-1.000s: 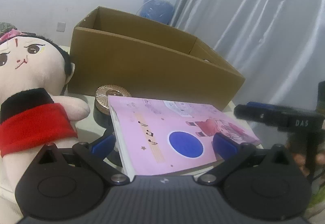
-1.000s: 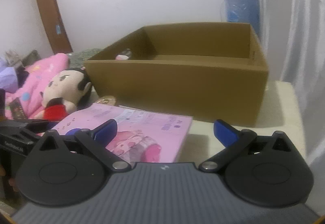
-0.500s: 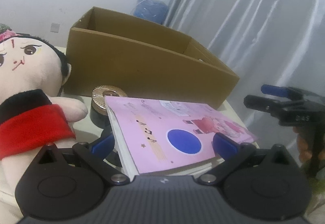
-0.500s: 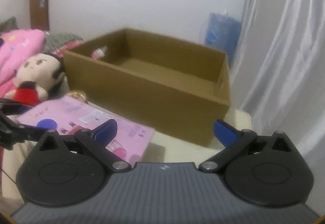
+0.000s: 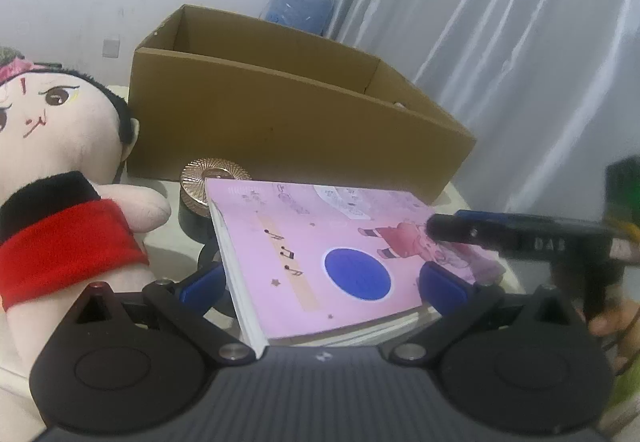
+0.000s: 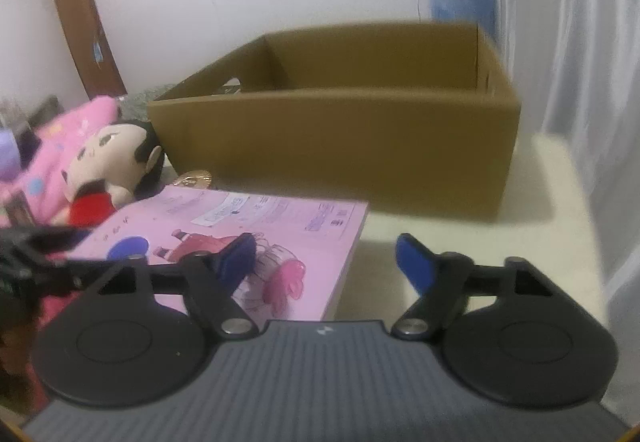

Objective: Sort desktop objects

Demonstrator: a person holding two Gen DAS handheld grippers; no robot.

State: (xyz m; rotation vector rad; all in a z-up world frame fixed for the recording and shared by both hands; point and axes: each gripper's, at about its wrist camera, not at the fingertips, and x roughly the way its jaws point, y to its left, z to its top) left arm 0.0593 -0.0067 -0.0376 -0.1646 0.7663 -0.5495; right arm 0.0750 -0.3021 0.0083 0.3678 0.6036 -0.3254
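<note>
A pink book [image 5: 320,242] with a blue circle on its cover lies in front of the open cardboard box [image 5: 300,129]. Its far left corner rests against a round bronze-lidded tin [image 5: 200,181]. My left gripper [image 5: 323,288] is open wide, with the book's near corner between its pads. In the right wrist view the book [image 6: 260,226] has its right edge between the pads of my right gripper [image 6: 324,262]. Those jaws are closing, and neither pad presses on the book. From the left wrist view the right gripper [image 5: 452,228] reaches over the book's right corner.
A plush doll [image 5: 60,201] in red and black leans at the book's left. The box [image 6: 340,145] fills the back of the pale table [image 6: 520,222]. Grey curtains [image 5: 520,41] hang on the right. A hand [image 5: 612,322] holds the right gripper.
The right gripper swung up and aside, then came back down over the book's right edge with its jaws narrower. The left gripper and the book have stayed where they were.
</note>
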